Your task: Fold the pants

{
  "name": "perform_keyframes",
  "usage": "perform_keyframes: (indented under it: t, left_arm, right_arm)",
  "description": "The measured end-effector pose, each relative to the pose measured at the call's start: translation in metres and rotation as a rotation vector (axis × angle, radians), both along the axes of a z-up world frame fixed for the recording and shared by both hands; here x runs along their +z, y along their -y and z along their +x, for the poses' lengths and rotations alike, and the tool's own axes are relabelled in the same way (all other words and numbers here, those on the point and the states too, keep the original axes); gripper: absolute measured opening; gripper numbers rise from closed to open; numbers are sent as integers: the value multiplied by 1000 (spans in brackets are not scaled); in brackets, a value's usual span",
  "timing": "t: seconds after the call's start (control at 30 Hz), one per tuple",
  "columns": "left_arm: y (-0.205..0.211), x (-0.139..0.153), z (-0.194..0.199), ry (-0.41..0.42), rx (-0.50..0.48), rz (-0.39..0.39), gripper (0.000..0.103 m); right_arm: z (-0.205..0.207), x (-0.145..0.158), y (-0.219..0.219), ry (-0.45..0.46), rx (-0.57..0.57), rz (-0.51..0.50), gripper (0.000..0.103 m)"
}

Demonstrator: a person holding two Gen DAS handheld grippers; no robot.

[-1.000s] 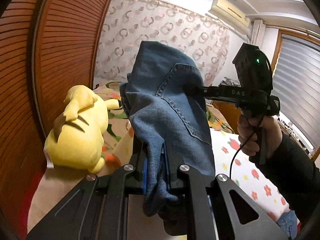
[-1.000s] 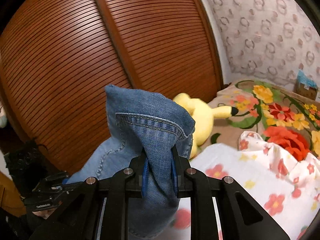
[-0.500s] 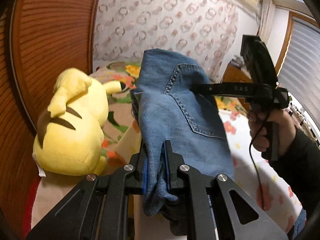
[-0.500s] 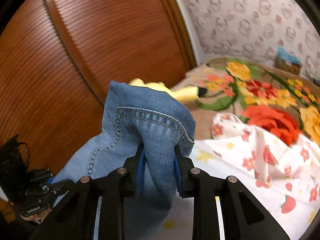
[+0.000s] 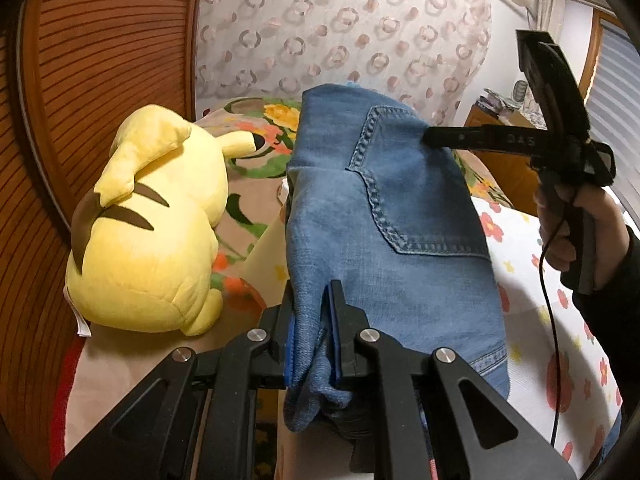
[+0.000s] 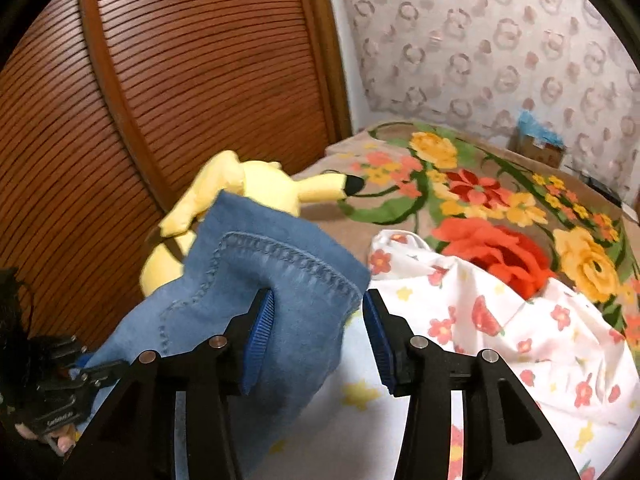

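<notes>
Left wrist view: the left claw (image 5: 312, 336) is clenched on a bunched edge of the faded blue denim pants (image 5: 400, 248), its blue pads pinching the fabric from both sides. The pants are doubled over and held up above the bed, a stitched back pocket facing the camera, a crumpled tail hanging below the pads. The right claw (image 5: 430, 138) reaches in from the right at the pants' upper corner, gripped by a hand (image 5: 568, 224) in a dark sleeve. A yellow plush toy with brown stripes (image 5: 148, 236) lies on the bed just left of the pants.

Right wrist view: the right claw (image 6: 318, 340) is opening; the denim corner with its seam sits between the pads, touching the left pad and clear of the right one. The pants hang down to the left over the white flower-print sheet (image 6: 500, 332), beside the floral brown blanket (image 6: 460, 184).
</notes>
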State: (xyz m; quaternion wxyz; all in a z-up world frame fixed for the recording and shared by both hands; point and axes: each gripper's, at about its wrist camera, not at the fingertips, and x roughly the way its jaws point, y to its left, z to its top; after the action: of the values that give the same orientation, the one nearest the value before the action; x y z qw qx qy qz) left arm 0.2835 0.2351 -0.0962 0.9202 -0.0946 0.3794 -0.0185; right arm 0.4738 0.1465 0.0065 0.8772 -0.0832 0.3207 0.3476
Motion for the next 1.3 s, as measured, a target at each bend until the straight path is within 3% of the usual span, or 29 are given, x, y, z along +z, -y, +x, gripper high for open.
perform_keyframes:
  t: [0.2,0.47,0.7,0.9,1.1,1.17,1.23,1.3]
  left_arm:
    - [3,-2,-1,6,13,14,15]
    - [11,25,-18,49,18,28,17]
    - [18,38,-31,44,34,56,26]
    - [34,64,-59,111,24,72,47]
    - [60,89,-88,175,-3,93,54]
    - [69,94,-95,189,-18,91,62]
    - [79,100,-104,212,-36,87,77]
    - [88,105,-112,229,-52,90,79]
  right_arm:
    - [-4,-20,7,-52,-80,-15,48]
    - [-54,14,33,33,-73,16,48]
    - [-126,32,81,105,-61,67,48]
    - [-182,38,123,154,-71,73,48]
    - [-238,44,162,184,-94,94,48]
    - [-260,46,174,195,-104,98,48]
    - [-278,49,187,204,-115,102,48]
    - [-293,51,197,215,-129,104,48]
